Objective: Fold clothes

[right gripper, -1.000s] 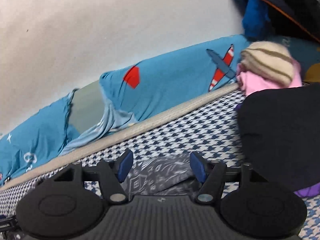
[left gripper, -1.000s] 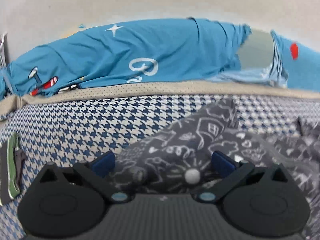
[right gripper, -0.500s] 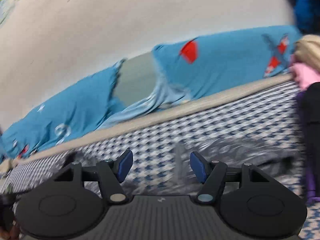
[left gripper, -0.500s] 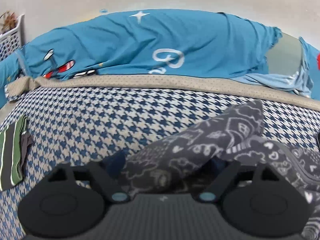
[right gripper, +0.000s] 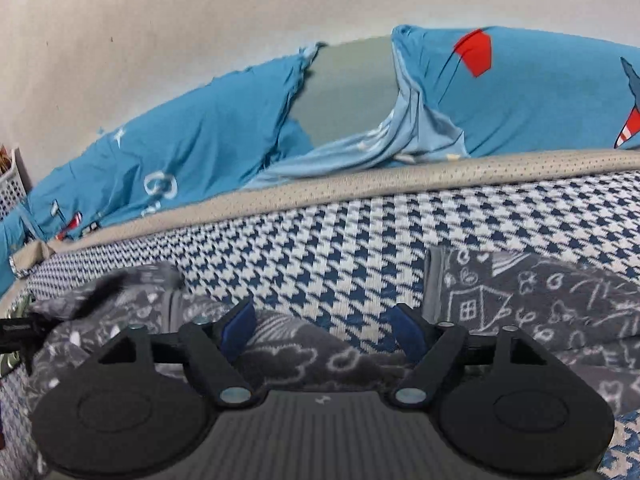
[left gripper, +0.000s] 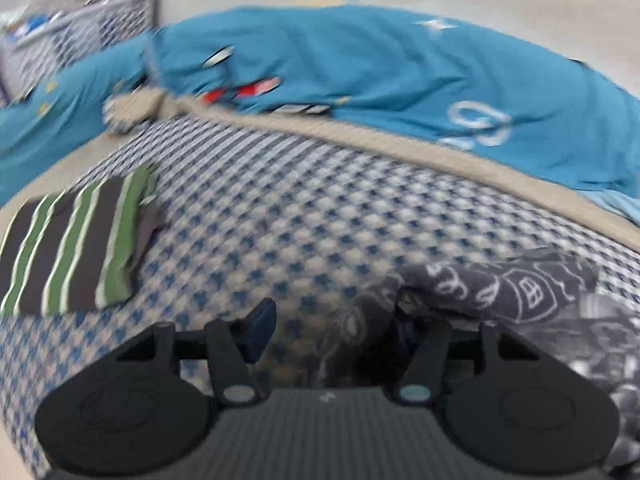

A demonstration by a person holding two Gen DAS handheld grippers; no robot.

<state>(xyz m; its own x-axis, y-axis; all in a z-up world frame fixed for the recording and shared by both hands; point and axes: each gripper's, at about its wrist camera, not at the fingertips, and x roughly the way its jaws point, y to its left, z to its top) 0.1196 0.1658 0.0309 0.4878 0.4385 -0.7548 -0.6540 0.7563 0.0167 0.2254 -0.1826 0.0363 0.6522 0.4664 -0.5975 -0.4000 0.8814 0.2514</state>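
Between the blue pads of the right tongs (right gripper: 322,330), which stand spread and pinch nothing, lies a low fold of the dark grey garment (right gripper: 540,300), printed with white chalk-style doodles of houses, hearts and clouds; the cloth runs out on both sides of these tongs, a grey band edging its raised part just to the right of the right pad. Ahead of them the houndstooth bed cover (right gripper: 340,240) lies bare up to a beige mesh border (right gripper: 360,184), and past that border a blue quilt (right gripper: 192,128) is bunched against the wall (right gripper: 200,12), so open room ends there. White curly letters, perhaps a G, show on the quilt, too broken by folds to read, beside a red patch and part of a striped plane. The left tongs (left gripper: 332,330) are also spread; the left pad shows clear over the bed cover (left gripper: 280,216), while the right pad is dark and half hidden under the blurred edge of the grey garment (left gripper: 500,284), and I cannot tell whether cloth is touched. Well to the left of these tongs a folded green, white and dark striped garment (left gripper: 72,252) rests near the bed edge, with bare houndstooth between. Far ahead-left stands a white lattice basket (left gripper: 92,24), blurred.
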